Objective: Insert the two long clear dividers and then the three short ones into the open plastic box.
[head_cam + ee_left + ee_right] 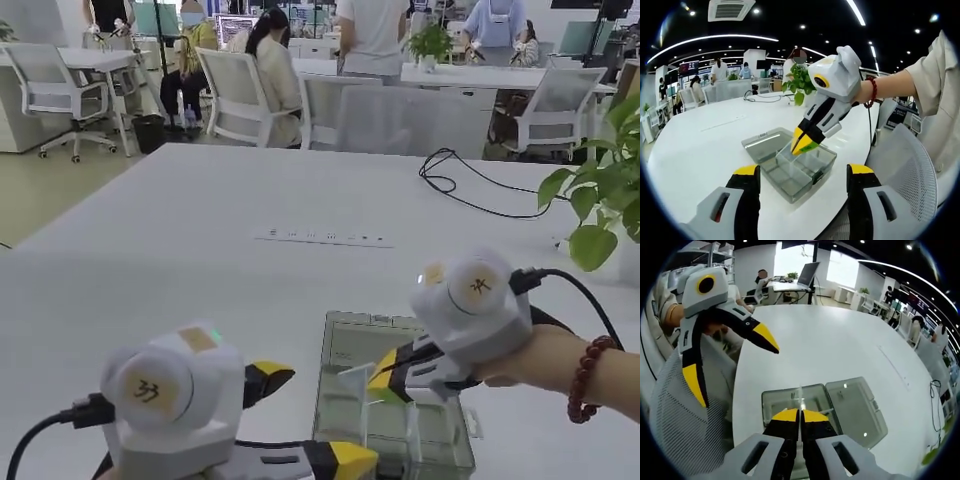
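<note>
The white table (200, 250) takes up most of my head view. On its near edge sits one plastic box (440, 445), clear and open, with its lid (365, 335) folded flat on the far side. I count one box and two grippers.

My right gripper (800, 414) is over the tray half of the box, with the jaw tips just above the near rim and pointing down into it at a slant. The jaws are pressed together on a thin clear divider (800, 399). In the right gripper view it shows as a bright upright sliver rising from between the yellow tips, above the tray's floor. That is the one divider I can count with confidence. Clear walls seem to stand inside the tray already, but I cannot tell how many.

My left gripper (804, 172) is released, with the jaws spread wide and nothing between them. It hovers beside the box on the near-left side, off the table. In its own view the box lies ahead, framed between the two yellow tips, with the right gripper reaching in from above.

The right hand (540, 360) comes in from the right edge with the wrist bent inward, and it wears one beaded bracelet (583, 380).
</note>
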Motion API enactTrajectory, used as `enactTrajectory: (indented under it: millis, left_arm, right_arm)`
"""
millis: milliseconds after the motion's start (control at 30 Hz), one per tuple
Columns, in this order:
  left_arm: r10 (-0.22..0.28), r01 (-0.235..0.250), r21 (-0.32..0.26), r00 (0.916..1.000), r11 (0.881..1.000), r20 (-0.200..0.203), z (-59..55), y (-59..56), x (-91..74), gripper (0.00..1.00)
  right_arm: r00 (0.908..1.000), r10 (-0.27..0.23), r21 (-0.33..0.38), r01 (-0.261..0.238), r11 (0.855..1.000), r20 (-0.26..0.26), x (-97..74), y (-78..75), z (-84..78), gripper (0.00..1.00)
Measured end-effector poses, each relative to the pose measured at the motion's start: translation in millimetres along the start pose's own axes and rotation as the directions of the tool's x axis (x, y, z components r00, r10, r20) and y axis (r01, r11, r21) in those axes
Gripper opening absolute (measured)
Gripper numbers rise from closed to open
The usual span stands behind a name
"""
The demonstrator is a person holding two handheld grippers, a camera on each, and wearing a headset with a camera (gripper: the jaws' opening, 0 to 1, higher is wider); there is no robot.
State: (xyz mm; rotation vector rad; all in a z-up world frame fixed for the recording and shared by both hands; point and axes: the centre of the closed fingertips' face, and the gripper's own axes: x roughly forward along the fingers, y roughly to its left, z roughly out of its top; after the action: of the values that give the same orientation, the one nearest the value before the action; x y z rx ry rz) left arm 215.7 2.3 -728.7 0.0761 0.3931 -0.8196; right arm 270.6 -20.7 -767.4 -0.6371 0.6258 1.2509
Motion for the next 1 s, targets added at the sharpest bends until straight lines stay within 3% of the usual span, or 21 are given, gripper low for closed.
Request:
enactTrajectory:
  millis: [333,433,1000]
  left_arm:
    - [0.008,-0.008,0.003,1.0,1.0,-0.002,2.8,1.8,1.2,0.71]
    - [0.009,-0.009,0.003,1.0,1.0,-0.002,3.3,2.0,0.9,0.71]
    - [0.025,-0.025,0.006,0.9997,1.0,-0.009,1.4,3.3,-1.6,0.7]
  right_arm:
    - [0.9898,0.069,-0.036,-0.074,0.997,-0.125,6.9,0.6,5.8,0.02]
    - [0.9842,0.08,-0.009,-0.082,0.997,-0.158,7.6,-0.2,5.9,0.02]
    - [0.984,0.076,-0.019,-0.08,0.997,-0.161,6.7,-0.3,1.5,0.02]
